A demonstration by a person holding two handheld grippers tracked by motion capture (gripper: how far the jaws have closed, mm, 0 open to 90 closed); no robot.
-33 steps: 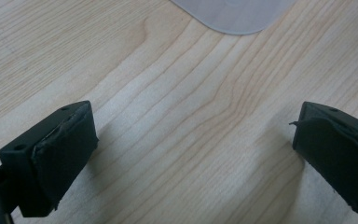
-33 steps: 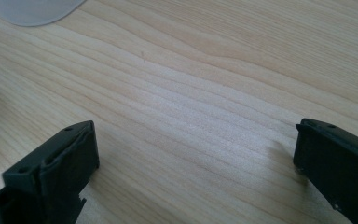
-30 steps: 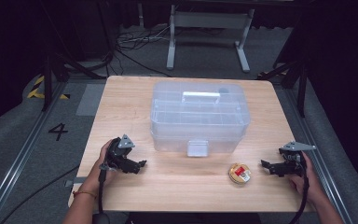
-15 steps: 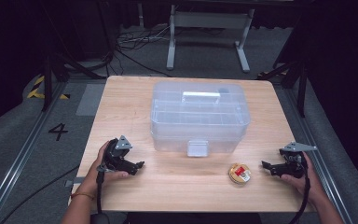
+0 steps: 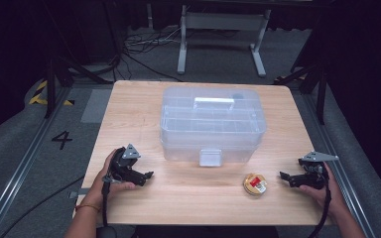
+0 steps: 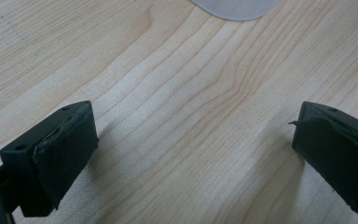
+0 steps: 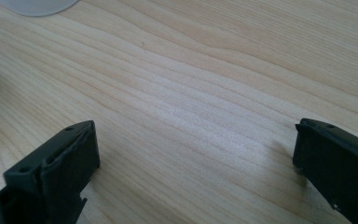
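Left tongs (image 5: 146,174) low over the wooden table (image 5: 129,99), jaws spread wide with bare wood between them in the left gripper view (image 6: 191,154). Right tongs (image 5: 284,176) likewise gaping and empty, nothing but wood grain between the jaws in the right gripper view (image 7: 196,158).

Small round tin (image 5: 254,183) flat on the table just ahead of the right tongs' tips, a short way off and not touching. Well apart from the left tongs, across the front of the table. Gold body, with a red and white label on top.

Probably light and stiff, thin metal by the look of it. Low and flat, so little wall to bite on. Smooth round rim likely to slip or squirt out sideways under an off-centre pinch. Best taken across the full width, one jaw on each side of the rim, tips down close to the wood. No sign of being fragile, though hard squeezing could dent it.

Clear plastic box (image 5: 213,124) beyond both tongs, between them and farther up the table, lid down and front latch (image 5: 210,157) facing the tongs. A rounded corner of it at the top edge in the left gripper view (image 6: 235,7) and in the right gripper view (image 7: 37,5). Bulky but likely light, with slick walls. Better handled at the latch or the top handle (image 5: 214,103).
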